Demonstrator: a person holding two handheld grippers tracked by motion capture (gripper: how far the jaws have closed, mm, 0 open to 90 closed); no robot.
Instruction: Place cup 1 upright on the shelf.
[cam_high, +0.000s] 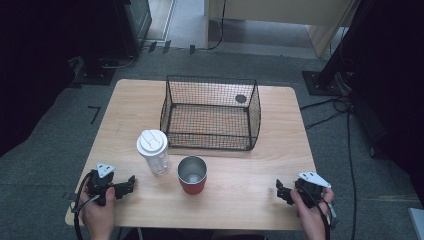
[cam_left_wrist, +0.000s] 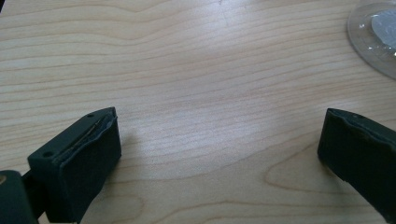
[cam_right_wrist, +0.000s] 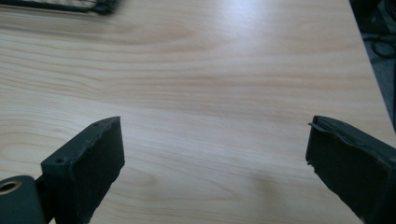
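Observation:
A clear plastic bottle with a white lid (cam_high: 153, 151) stands upright left of centre on the wooden table (cam_high: 260, 165); its base edge (cam_left_wrist: 373, 37) shows at the top right of the left gripper view. A red cup with a metal inside (cam_high: 192, 175) stands just right of it. Behind both sits a black wire basket (cam_high: 210, 113), open at the top. My left gripper (cam_high: 131, 184) rests near the front left edge, open, jaws apart over bare wood (cam_left_wrist: 219, 140). My right gripper (cam_high: 281, 191) rests near the front right edge, open and holding nothing (cam_right_wrist: 215, 149).
A dark round spot (cam_high: 241, 98) shows on the table through the basket's back right. The basket's rim (cam_right_wrist: 60, 4) lies at the top left of the right gripper view. Grey carpet, cables (cam_high: 330, 107) and black stands surround the table.

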